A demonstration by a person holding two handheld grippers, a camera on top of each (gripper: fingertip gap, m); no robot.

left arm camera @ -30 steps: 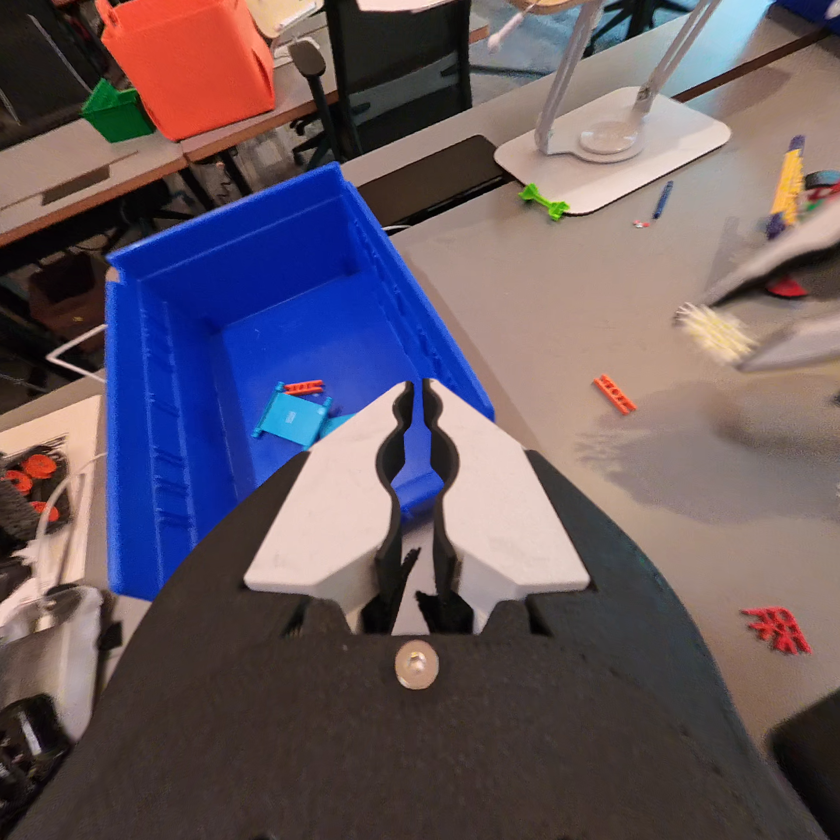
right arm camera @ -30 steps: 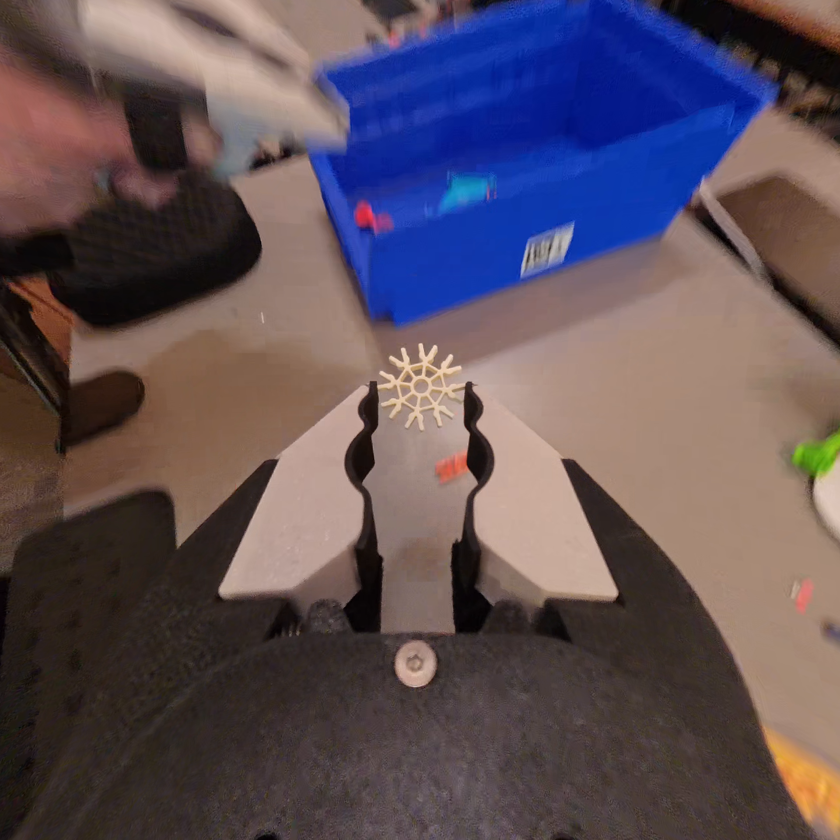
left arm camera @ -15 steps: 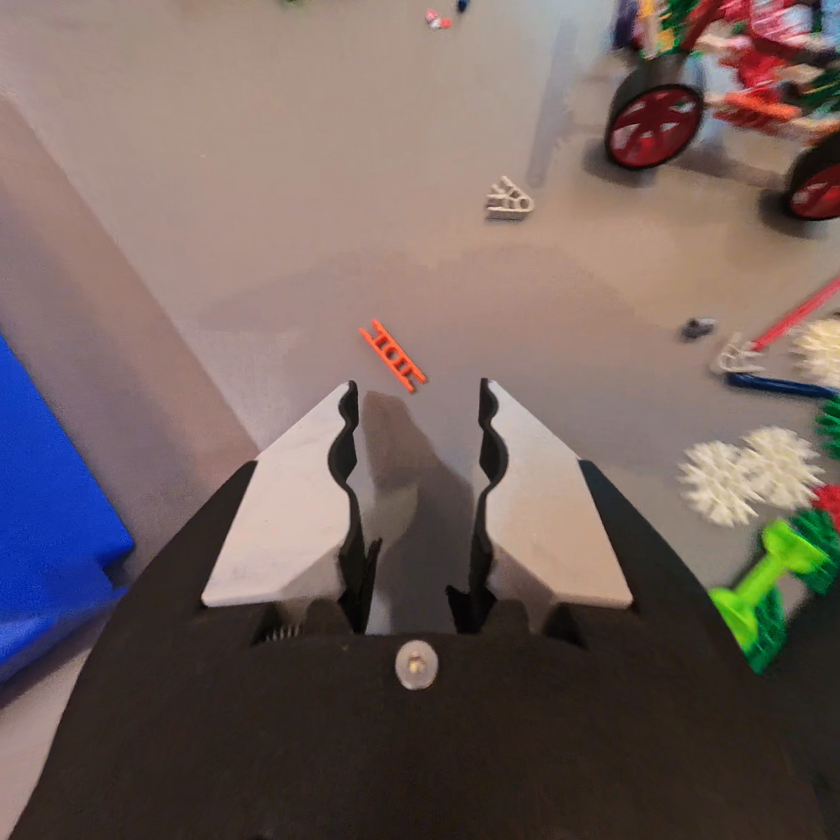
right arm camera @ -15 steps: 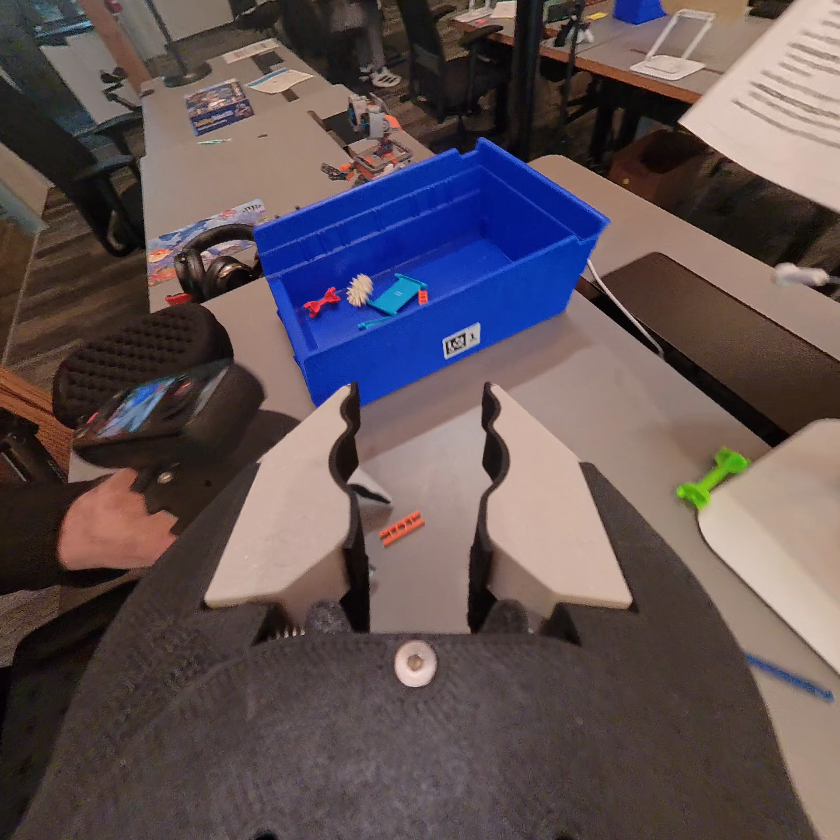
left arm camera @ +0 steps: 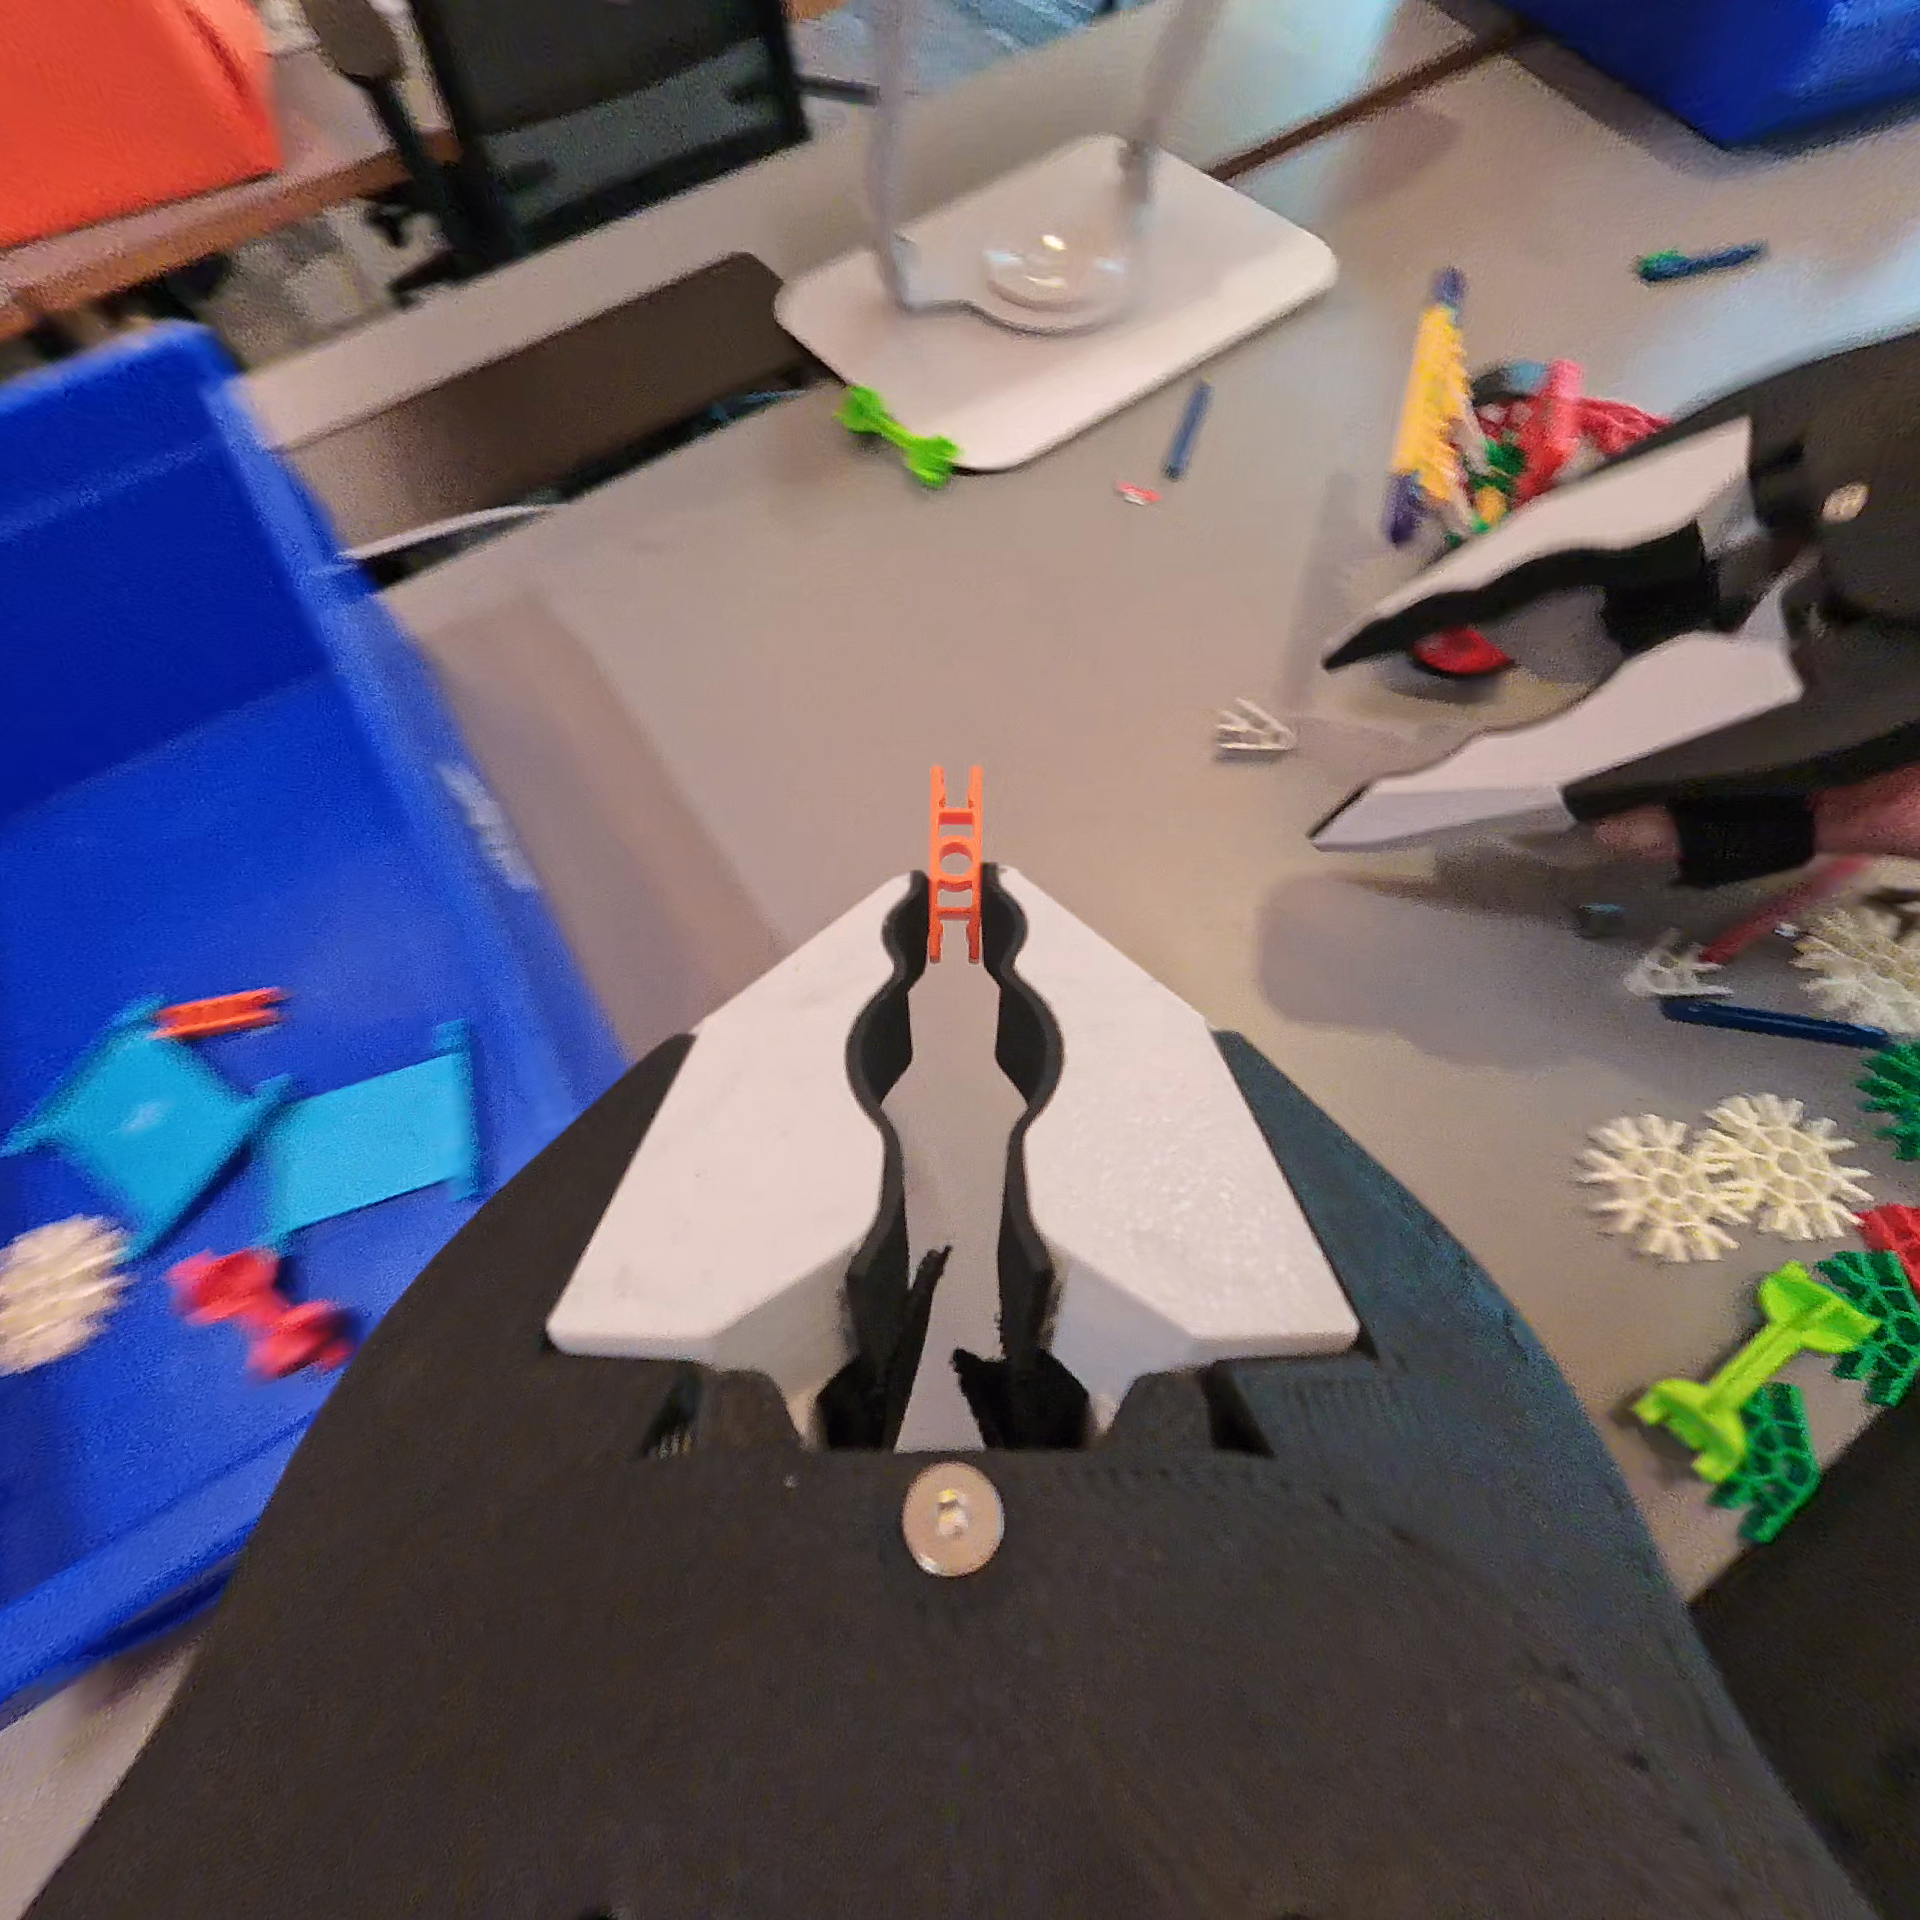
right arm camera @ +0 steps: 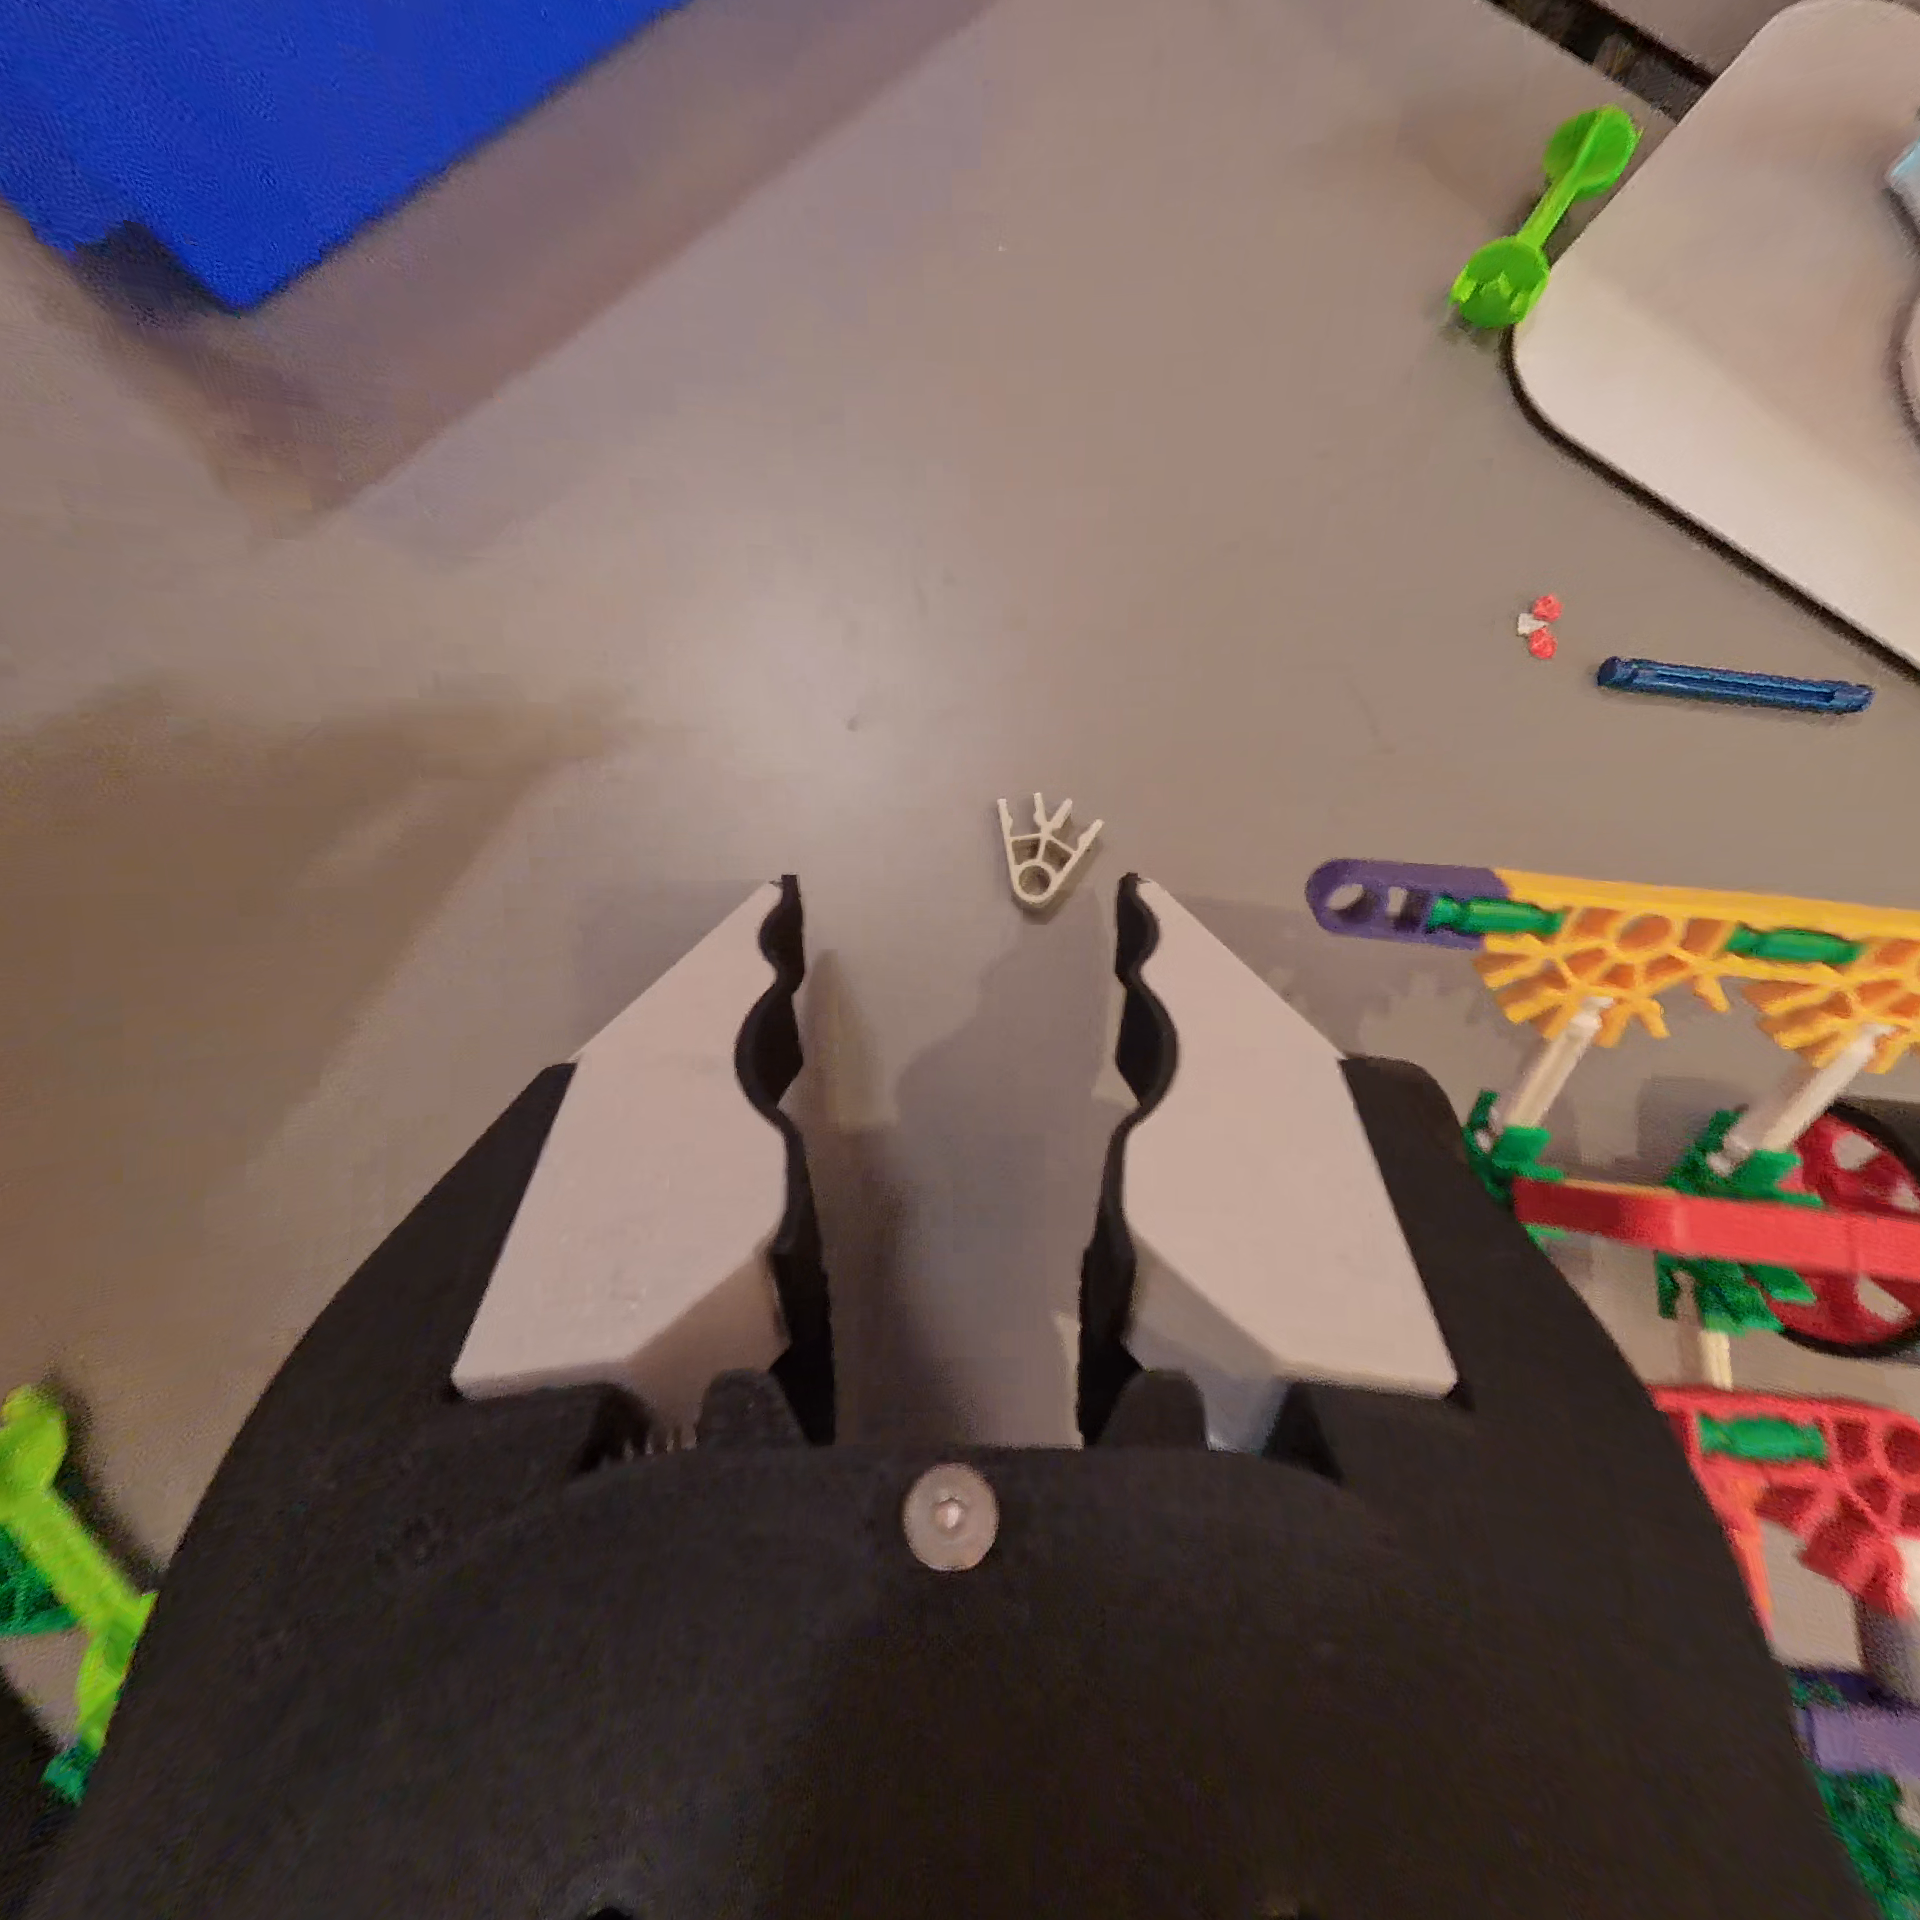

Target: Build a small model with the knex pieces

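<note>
Grey table (right arm camera: 935, 520) | L tool (left arm camera: 954, 883) grips orange connector (left arm camera: 956, 862) | R tool (right arm camera: 956, 894) wide open, empty

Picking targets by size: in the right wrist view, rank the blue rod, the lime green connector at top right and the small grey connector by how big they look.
1. Blue rod and lime green connector: similar length, unsure.
2. Small grey connector, though nearest the camera.
</note>
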